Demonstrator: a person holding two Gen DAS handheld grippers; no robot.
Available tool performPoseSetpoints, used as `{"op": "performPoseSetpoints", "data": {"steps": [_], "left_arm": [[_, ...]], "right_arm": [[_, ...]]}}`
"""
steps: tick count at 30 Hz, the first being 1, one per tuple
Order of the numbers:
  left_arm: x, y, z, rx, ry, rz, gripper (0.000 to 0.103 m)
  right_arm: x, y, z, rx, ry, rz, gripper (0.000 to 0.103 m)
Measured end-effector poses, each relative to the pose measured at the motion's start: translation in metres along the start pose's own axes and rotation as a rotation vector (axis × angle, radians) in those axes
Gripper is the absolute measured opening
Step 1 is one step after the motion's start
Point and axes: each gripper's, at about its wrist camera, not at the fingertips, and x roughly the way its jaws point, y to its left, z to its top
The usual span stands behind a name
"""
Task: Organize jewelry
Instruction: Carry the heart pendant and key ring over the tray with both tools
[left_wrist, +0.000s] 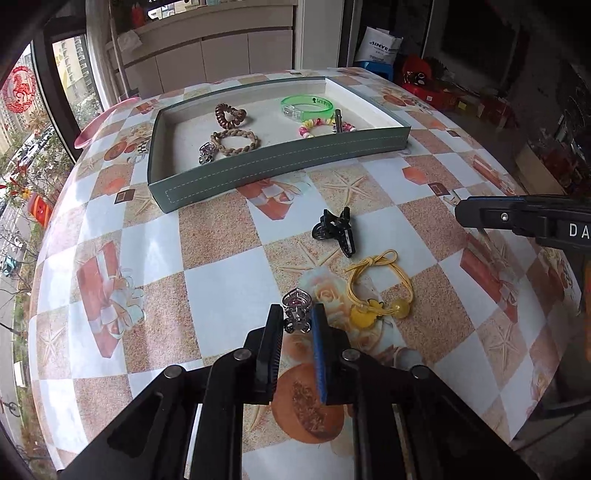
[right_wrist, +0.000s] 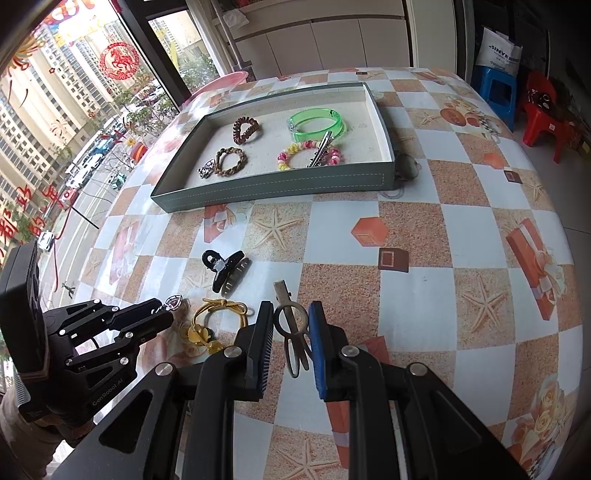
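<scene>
— Near the surface's (left_wrist: 221, 254) front edge, what's clamped?
— Left gripper (left_wrist: 297, 321) pinches a silver heart clip (left_wrist: 295, 308); right gripper (right_wrist: 291, 325) straddles a metal hair clip (right_wrist: 293, 332), jaws apart.
— Tray (left_wrist: 280, 162)?
— Toward the far edge.

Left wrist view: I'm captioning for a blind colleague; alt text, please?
The left tool grips a small silver heart-topped claw clip above a checkered tablecloth. Beyond lie a black claw clip, a yellow hair tie and a grey-green tray of bracelets.
</scene>
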Motion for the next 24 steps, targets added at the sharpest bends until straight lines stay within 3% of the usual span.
{"op": "performPoseSetpoints", "data": {"steps": [13,24], "left_arm": [[-0.045,0.015,0.058,-0.007,-0.164,0.038,0.028],[-0.024,0.047,0.125,-0.093,-0.211,0.050,0.028]], "right_arm": [[-0.019,0.003,0.052,0.000,-0.069,0.030,0.021],[0.009,-0.002,0.116,0.019,-0.058,0.047,0.021]]}}
